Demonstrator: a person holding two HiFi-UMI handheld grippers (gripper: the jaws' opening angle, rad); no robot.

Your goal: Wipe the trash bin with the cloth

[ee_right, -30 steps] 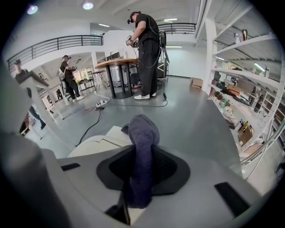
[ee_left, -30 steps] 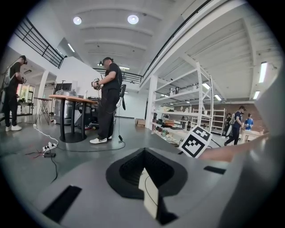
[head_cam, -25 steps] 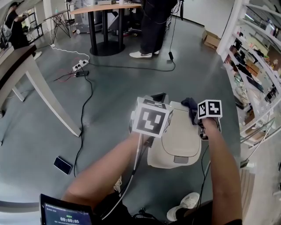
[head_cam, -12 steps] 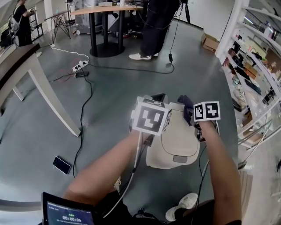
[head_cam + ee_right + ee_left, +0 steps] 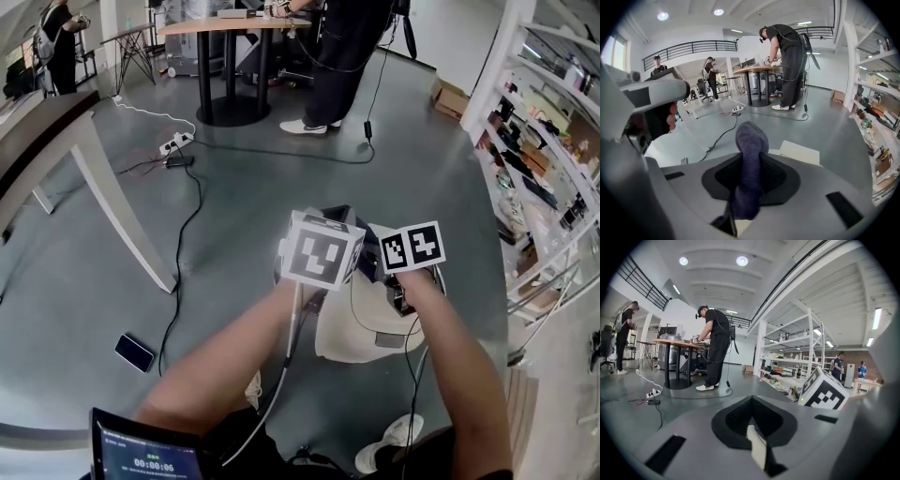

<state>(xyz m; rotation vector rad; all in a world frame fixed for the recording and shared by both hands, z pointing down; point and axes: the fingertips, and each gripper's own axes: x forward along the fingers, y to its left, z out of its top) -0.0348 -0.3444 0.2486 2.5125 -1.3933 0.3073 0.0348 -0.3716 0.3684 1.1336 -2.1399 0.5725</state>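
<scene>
A beige trash bin [image 5: 361, 333] with a closed lid stands on the grey floor just in front of me. My right gripper [image 5: 380, 260] is over the lid's far part, shut on a dark blue cloth [image 5: 749, 159] that sticks up out of its jaws. A pale corner of the bin [image 5: 800, 151] shows beyond the cloth. My left gripper [image 5: 339, 216] is at the bin's far left edge, level and pointing across the room. Its jaws [image 5: 757, 448] are together with only a thin pale strip showing between them. The two marker cubes almost touch.
A person stands at a round table [image 5: 230, 19] ahead. Cables and a power strip [image 5: 174, 142] lie on the floor, and a phone [image 5: 134, 352] at left. A slanted table leg [image 5: 122, 211] stands at left, shelving [image 5: 544, 169] at right. My shoe [image 5: 389, 442] is near the bin.
My right gripper has slid left across the bin lid with the cloth, closing up to the left gripper. The left gripper has stayed at the bin's left edge.
</scene>
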